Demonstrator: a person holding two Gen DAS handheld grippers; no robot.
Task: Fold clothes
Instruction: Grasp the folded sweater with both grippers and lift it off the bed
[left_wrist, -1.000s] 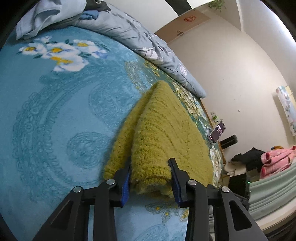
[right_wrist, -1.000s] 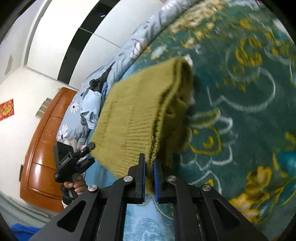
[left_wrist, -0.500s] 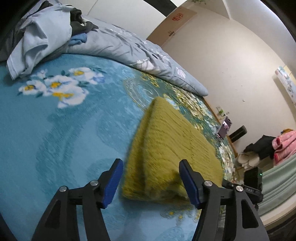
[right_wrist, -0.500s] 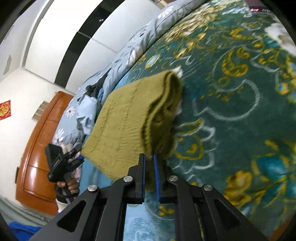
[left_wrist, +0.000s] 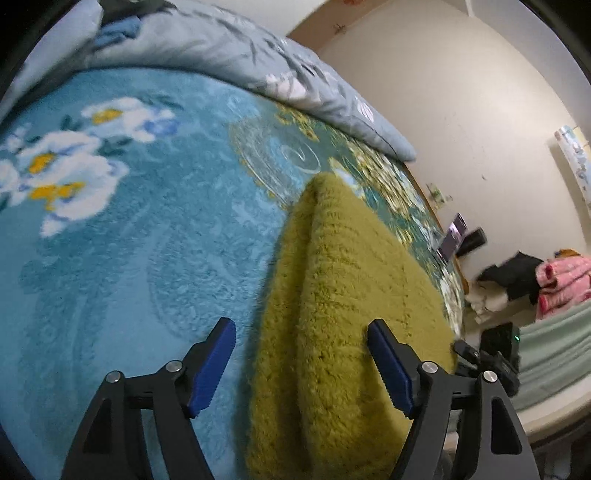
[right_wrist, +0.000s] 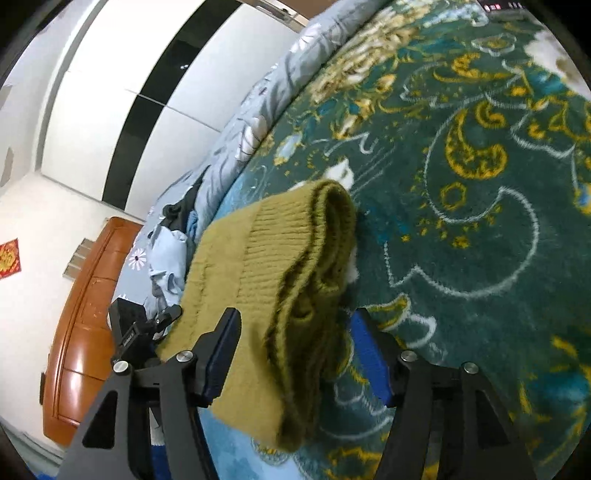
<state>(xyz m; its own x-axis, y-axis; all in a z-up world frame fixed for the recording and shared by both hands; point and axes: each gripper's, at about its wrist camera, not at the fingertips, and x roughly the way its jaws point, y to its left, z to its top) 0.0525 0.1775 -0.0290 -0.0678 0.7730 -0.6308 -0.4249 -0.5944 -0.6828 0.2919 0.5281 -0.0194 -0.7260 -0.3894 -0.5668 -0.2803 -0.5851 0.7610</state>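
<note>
- Left gripper (left_wrist: 301, 356): jaws spread wide, blue pads apart, clamping nothing; one pad over bare blanket, the other over the knit.
- Right gripper (right_wrist: 295, 352): jaws likewise spread, released, straddling the near end of the knit without pinching it.
- Olive-green knitted sweater (left_wrist: 343, 302) (right_wrist: 273, 273): folded into a thick stack, resting flat on the bed between and ahead of both tools; layered folded edges facing the right wrist camera, ribbed band visible on top.
- Teal floral blanket (left_wrist: 129, 240) (right_wrist: 480, 221): spread beneath the sweater, lighter blue with white flowers toward one side, dark green with yellow scrolls toward the other.
- Grey leaf-print duvet (left_wrist: 258, 55) (right_wrist: 266, 99): bunched along the far edge of the blanket.
- Pile of light-blue and dark clothes (right_wrist: 173, 236): heaped on the duvet, well apart from the sweater.
- Wooden headboard (right_wrist: 81, 314): beyond the clothes pile, against the white wall.
- Pink bundle (left_wrist: 561, 280): on a surface past the foot of the bed.
</note>
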